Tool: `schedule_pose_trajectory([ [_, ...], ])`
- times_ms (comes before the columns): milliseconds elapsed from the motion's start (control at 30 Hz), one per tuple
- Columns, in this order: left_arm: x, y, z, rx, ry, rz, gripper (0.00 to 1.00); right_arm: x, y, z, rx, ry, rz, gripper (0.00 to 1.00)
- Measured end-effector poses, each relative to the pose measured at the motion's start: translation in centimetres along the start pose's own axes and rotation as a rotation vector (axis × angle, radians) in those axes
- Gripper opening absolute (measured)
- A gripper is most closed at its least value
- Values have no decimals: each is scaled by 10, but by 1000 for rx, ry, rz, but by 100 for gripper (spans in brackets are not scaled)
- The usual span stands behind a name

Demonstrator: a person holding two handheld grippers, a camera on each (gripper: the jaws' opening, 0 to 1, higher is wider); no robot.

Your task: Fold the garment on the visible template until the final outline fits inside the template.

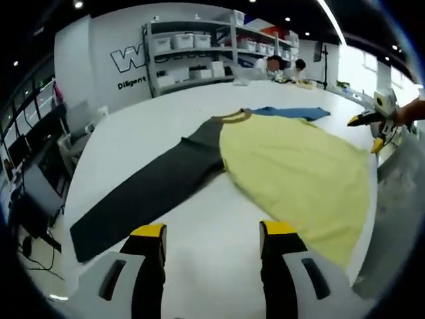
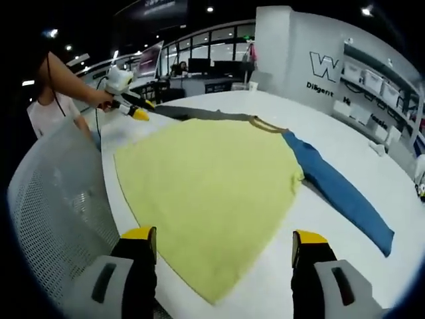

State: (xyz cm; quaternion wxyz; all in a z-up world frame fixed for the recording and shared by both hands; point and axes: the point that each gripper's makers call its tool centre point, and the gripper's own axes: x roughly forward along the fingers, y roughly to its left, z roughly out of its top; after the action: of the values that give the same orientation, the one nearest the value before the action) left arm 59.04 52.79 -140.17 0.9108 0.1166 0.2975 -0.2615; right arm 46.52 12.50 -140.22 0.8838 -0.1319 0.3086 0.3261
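A long-sleeved shirt lies flat on the white table [image 1: 166,119]. Its yellow body [image 1: 299,173] [image 2: 206,186] has an olive collar [image 1: 232,117] [image 2: 265,124]. One sleeve is dark grey [image 1: 146,193] [image 2: 192,113], the other blue [image 1: 292,113] [image 2: 339,189]. My left gripper [image 1: 214,232] is open over bare table between the grey sleeve and the body; it also shows in the right gripper view [image 2: 136,106], held by a person's hand. My right gripper [image 2: 224,238] is open over the yellow hem near the table edge, and appears at the far right of the left gripper view [image 1: 370,129].
A grey mesh chair back [image 2: 53,199] [image 1: 398,199] stands against the table edge by the hem. Shelves with white bins [image 1: 192,46] line the back wall. People sit at the table's far end [image 1: 279,66]. Desks with monitors [image 1: 26,173] stand off to the side.
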Motion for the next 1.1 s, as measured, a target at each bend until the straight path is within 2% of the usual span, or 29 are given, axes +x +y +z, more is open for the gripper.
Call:
schedule_pose_trajectory([
  [100,0,18,-2,-56,-2,50,64,-2,-1,-1,15,-1,-3,84],
  [267,-2,43,-4,-132,-9,107,64,-8,-4,-7,45,6,-26,84],
  [333,-3,58,-8,-180,-12,142,63,-9,-4,-9,53,10,-31,84],
  [400,-4,68,-14,-267,-9,161,63,-12,-4,-11,55,16,-36,85],
  [467,-5,77,-19,-253,1,178,62,-14,-5,-12,59,20,-41,84],
  [600,-7,94,-27,-283,16,211,60,-18,-7,-13,68,24,-53,84],
  [700,-8,110,-29,-340,5,250,59,-19,-8,-13,75,25,-62,84],
  [767,-9,121,-28,-417,-14,285,57,-20,-8,-14,76,31,-66,84],
  [833,-11,131,-28,-425,-16,313,57,-21,-8,-15,82,33,-68,84],
  [1000,-17,140,-28,-454,-3,376,52,-24,-8,-16,88,42,-76,84],
  [1100,-20,147,-33,-454,24,420,50,-25,-9,-14,96,41,-86,84],
])
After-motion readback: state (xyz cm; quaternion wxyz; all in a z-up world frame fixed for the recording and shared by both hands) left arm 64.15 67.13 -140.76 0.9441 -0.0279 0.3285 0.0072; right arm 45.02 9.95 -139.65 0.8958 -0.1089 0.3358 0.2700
